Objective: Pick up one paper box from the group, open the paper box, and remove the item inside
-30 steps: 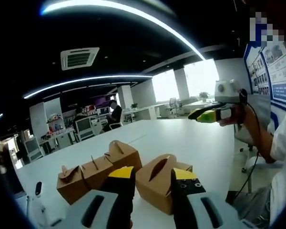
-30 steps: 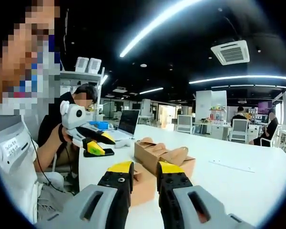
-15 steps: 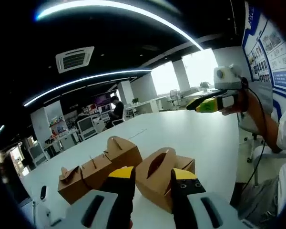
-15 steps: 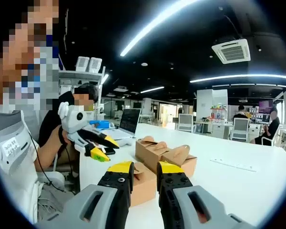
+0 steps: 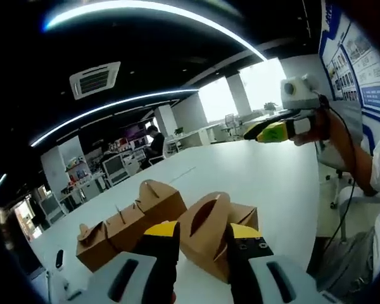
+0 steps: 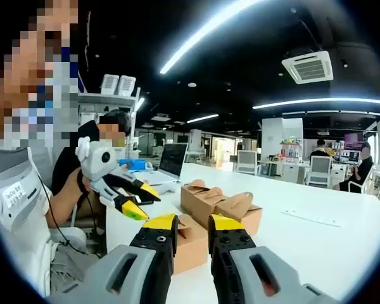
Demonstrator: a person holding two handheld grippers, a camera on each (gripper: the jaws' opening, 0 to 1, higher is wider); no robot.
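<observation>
The nearest paper box (image 5: 209,231) sits on the white desk (image 5: 266,183) just beyond the left claw (image 5: 202,231), jaws narrowly parted and empty. The right claw (image 6: 185,223), likewise narrow and empty, faces the box group (image 6: 218,206).

Wall posters (image 5: 361,63), badge (image 6: 16,193): print too small to read.

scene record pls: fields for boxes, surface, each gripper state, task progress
boxes: group of brown paper boxes, closed, on the table; nearest paper box sits just past the left jaws
surface: white table
left gripper: open, holding nothing, nearest box in line with its gap
right gripper: open, holding nothing, above the table
task progress: no box picked up yet
</observation>
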